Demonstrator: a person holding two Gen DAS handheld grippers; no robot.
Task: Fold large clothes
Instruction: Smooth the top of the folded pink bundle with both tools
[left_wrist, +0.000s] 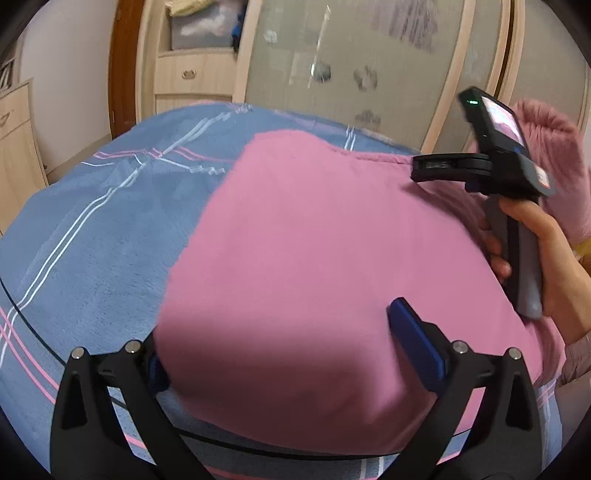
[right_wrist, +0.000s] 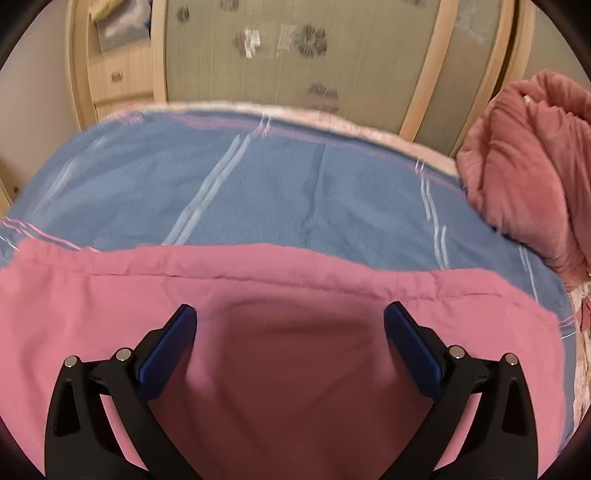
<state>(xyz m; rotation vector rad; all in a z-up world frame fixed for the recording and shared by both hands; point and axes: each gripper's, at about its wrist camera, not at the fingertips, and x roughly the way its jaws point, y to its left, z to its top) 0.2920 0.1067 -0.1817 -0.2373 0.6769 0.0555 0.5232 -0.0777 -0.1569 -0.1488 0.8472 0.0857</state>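
A home bedroom here: a bed under a blue plaid blanket (right_wrist: 295, 184), a pale wood wardrobe with frosted sliding doors (right_wrist: 280, 55), a drawer unit (left_wrist: 188, 77), and a bundled pink quilt (right_wrist: 528, 166).

Blue plaid blanket (right_wrist: 295, 192) on bed; wardrobe (right_wrist: 295, 55) behind; pink quilt (right_wrist: 528, 177) right.

A plain pink garment (left_wrist: 314, 258) is seen spread on a blue blanket (left_wrist: 92, 240), which is crossed by white and pink stripes. Beyond the blanket, pale wardrobe panels (right_wrist: 295, 55) are printed with grey paw marks and framed in beige. At the blanket's right, a dusty-rose quilt (right_wrist: 528, 177) is bunched.
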